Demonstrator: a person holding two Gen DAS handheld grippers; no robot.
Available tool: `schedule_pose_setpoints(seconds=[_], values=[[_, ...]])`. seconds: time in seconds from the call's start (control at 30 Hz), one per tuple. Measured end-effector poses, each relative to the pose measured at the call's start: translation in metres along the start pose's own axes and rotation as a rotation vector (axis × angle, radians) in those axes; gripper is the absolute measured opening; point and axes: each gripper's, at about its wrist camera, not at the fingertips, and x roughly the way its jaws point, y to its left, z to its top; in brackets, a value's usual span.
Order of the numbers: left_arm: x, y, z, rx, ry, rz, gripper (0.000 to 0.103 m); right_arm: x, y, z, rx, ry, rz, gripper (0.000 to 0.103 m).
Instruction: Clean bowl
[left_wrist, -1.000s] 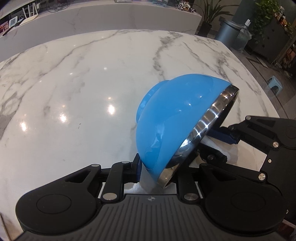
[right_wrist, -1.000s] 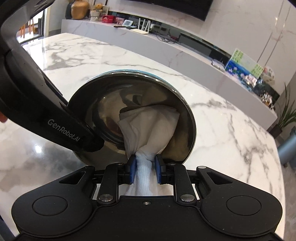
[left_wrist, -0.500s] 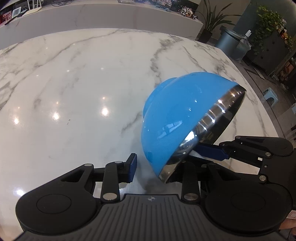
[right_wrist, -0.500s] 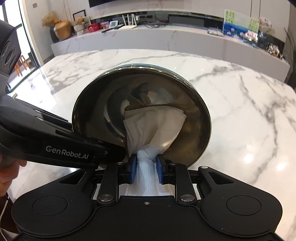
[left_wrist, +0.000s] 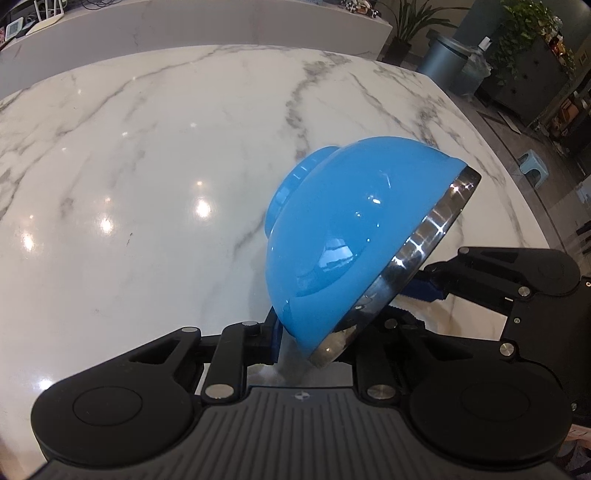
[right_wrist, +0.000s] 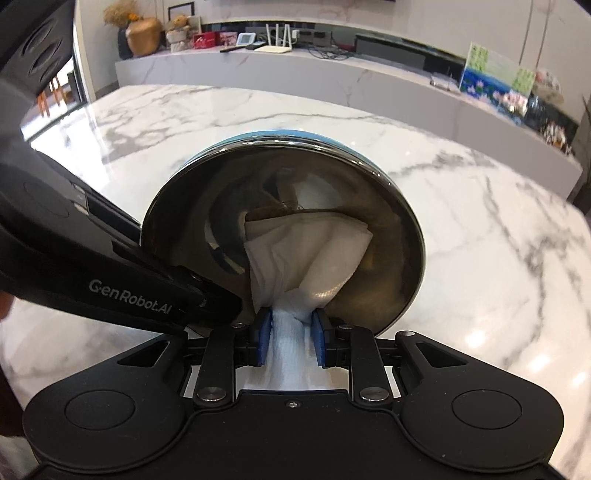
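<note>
Gripping the tilted bowl (left_wrist: 343, 236) by its lower rim above the bench (left_wrist: 147, 166), the left tongs (left_wrist: 314, 343), just closing, are risking a slip as the right tongs (right_wrist: 291, 338), clamping the tissue (right_wrist: 306, 251), are scrubbing inside.

Left tool (left_wrist: 314, 343) just closed, gripping rim; right tool (right_wrist: 291, 332) clamped, both angled down.
</note>
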Motion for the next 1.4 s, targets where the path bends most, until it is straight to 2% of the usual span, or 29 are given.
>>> schedule_pose_setpoints(seconds=[0.17, 0.3, 0.63, 0.83, 1.1, 1.17, 1.27, 1.4], values=[[-0.002, -0.002, 0.0, 0.022, 0.008, 0.02, 0.018, -0.004, 0.015, -0.003, -0.146, -0.042, -0.136, 0.017], [-0.003, -0.003, 0.0, 0.035, 0.003, 0.034, 0.018, -0.003, 0.02, -0.006, -0.183, -0.052, -0.159, 0.017], [-0.003, -0.001, -0.002, 0.007, -0.034, 0.014, 0.023, 0.002, 0.011, -0.008, -0.092, -0.028, -0.106, 0.018], [-0.003, 0.0, -0.001, -0.023, -0.059, -0.004, 0.028, 0.004, -0.002, -0.008, 0.018, -0.01, -0.06, 0.021], [0.004, 0.002, 0.0, -0.048, -0.063, 0.001, 0.029, 0.002, -0.017, -0.008, 0.176, 0.004, 0.086, 0.021], [0.005, 0.002, 0.0, -0.043, -0.063, 0.002, 0.028, 0.002, -0.016, -0.008, 0.167, 0.006, 0.082, 0.021], [0.005, 0.001, 0.001, -0.036, -0.055, -0.014, 0.019, 0.002, -0.014, -0.008, 0.149, 0.005, 0.074, 0.021], [0.003, 0.0, 0.0, -0.016, -0.045, -0.014, 0.017, 0.004, -0.013, -0.007, 0.125, 0.006, 0.064, 0.021]])
